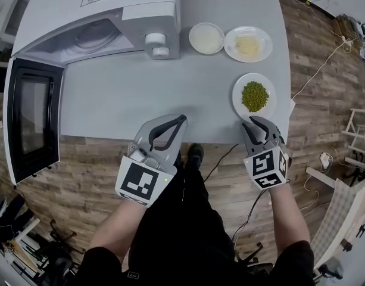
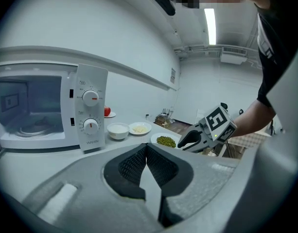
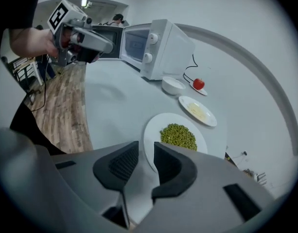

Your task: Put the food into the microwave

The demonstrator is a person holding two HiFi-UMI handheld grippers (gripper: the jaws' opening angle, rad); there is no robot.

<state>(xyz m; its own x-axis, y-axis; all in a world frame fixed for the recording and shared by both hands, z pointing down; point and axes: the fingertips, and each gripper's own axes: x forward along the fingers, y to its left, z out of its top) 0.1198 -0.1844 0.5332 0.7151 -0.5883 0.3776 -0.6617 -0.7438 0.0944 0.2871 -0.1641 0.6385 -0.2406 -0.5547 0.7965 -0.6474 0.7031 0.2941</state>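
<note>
– Peas (image 1: 254,96): where are they?
– Heaped on a white plate (image 1: 237,100) on the desk (image 1: 170,88), near its front edge; well apart from the microwave (image 1: 105,16), which stands at the back left with its door (image 1: 33,118) swung wide open.
– And the right hand-held gripper (image 1: 253,123)?
– Its tips are just at the near rim of that plate; in the right gripper view the jaws stand a narrow gap apart, the rim showing through the gap, nothing clamped.
– The left hand-held gripper (image 1: 182,119)?
– Over the desk's front edge, between the microwave door and the peas; jaws closed tip to tip, nothing between them.
– Anything else on the desk?
– A bowl (image 1: 206,38) of something white just beside the microwave's dials; right next to it, a second plate (image 1: 248,44) with pale yellow food; both behind the peas.
</note>
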